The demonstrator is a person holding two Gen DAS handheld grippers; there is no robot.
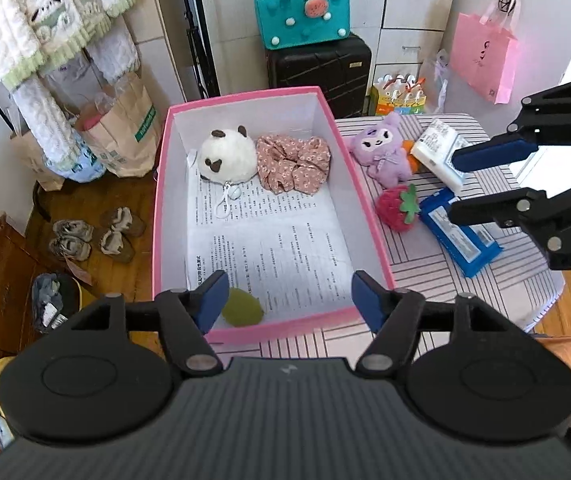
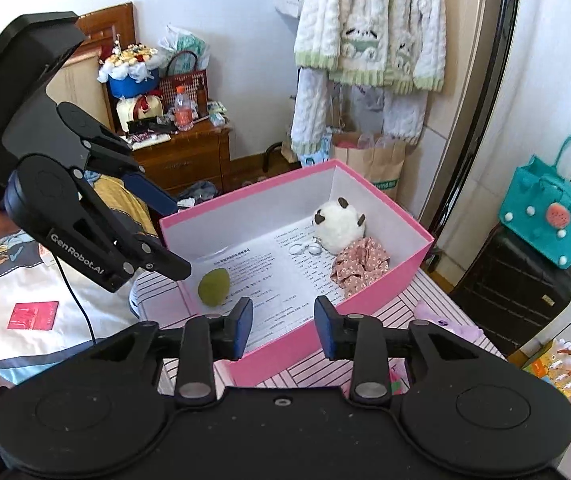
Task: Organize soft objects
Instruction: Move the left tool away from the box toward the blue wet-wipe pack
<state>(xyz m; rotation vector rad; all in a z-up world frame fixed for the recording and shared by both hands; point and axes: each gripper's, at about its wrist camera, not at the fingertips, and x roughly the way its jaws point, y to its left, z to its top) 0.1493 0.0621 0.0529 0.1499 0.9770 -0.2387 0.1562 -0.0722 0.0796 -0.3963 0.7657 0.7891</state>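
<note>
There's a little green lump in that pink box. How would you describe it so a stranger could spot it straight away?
Start at the pink box on the striped table; its floor is lined with printed paper. The green lump lies alone in the near corner, far from the white panda plush and the floral scrunchie at the far end. It is the only plain, olive-green, rounded thing inside.

Bright daylight, sharp focus throughout (fisheye bends the edges), soft shadows.

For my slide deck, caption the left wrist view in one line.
Pink box holding panda plush, floral scrunchie and green toy; purple plush and strawberry wait outside.
</note>
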